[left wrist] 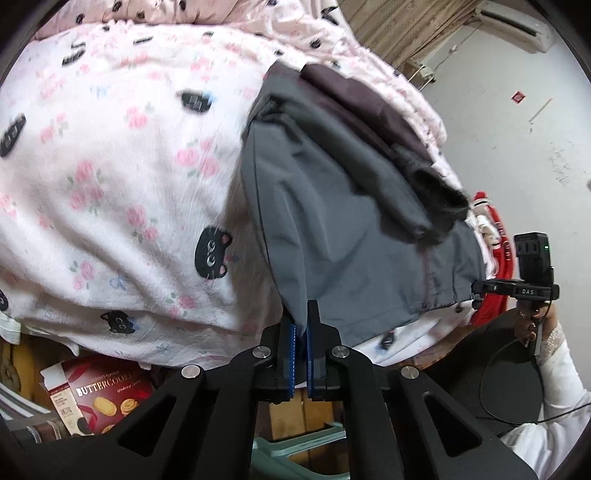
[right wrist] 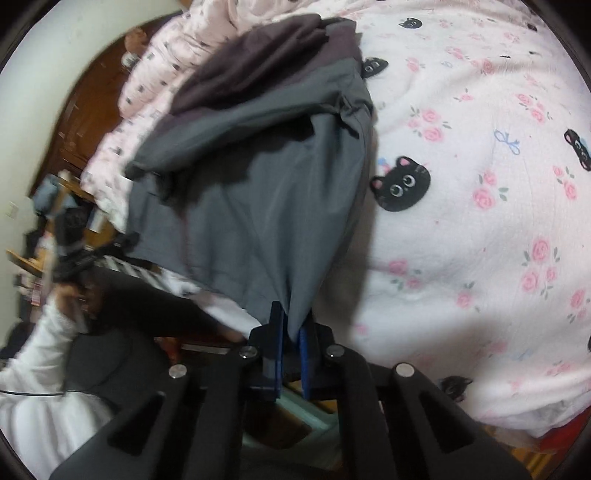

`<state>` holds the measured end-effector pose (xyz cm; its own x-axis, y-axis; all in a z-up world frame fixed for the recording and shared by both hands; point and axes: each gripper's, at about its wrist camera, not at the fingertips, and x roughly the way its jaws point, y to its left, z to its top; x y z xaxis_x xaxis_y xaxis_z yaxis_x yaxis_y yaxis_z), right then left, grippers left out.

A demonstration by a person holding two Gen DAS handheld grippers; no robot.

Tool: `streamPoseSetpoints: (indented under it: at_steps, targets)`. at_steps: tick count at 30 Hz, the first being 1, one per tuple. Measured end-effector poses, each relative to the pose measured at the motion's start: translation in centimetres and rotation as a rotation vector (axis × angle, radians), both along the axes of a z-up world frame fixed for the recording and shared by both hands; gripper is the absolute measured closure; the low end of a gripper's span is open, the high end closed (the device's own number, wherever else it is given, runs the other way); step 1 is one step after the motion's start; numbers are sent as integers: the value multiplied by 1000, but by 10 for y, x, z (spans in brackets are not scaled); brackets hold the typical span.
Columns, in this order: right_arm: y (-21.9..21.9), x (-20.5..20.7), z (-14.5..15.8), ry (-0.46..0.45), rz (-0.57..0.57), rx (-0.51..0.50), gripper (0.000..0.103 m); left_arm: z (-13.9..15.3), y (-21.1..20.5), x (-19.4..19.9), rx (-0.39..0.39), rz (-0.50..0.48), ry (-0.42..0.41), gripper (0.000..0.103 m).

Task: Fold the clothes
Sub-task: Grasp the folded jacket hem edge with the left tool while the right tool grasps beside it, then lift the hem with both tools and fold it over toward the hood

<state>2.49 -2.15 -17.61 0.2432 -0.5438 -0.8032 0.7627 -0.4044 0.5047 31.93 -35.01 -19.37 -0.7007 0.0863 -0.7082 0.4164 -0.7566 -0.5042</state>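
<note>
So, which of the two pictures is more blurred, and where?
Right wrist view: more blurred, worst at its left edge around the person's sleeve. Left wrist view: sharper, the biscuit box lettering is readable; both bend strongly at the rim.

Bed (left wrist: 110, 166): broad floral blanket surface beside grey garment (left wrist: 332, 221) lies open, unobstructed. Far edge: heaped pink bedding (left wrist: 295, 29) blocks passage. Near edge, below bed: biscuit box (left wrist: 99, 398), pale green frame (left wrist: 295, 443) crowd gap. Beyond garment: red item (left wrist: 495, 295), then wall (left wrist: 517, 129).
</note>
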Motion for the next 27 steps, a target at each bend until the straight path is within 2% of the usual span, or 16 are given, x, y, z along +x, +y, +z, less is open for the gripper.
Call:
streamPoseSetpoints:
  at_steps: [5, 10, 17, 23, 27]
  targets:
    - [16, -18, 16, -176, -43, -143, 96, 25, -6, 14, 23, 12, 64, 100]
    - [17, -41, 35, -295, -76, -275, 96, 52, -16, 14, 39, 31, 128, 101]
    - [5, -76, 65, -358, -119, -401, 96, 78, -34, -3, 21, 54, 160, 101]
    - [-21, -100, 89, -349, -133, -428, 96, 93, -53, -34, -16, 75, 142, 101]
    - [-38, -120, 95, -350, -155, -423, 96, 97, -70, -53, -14, 86, 122, 101]
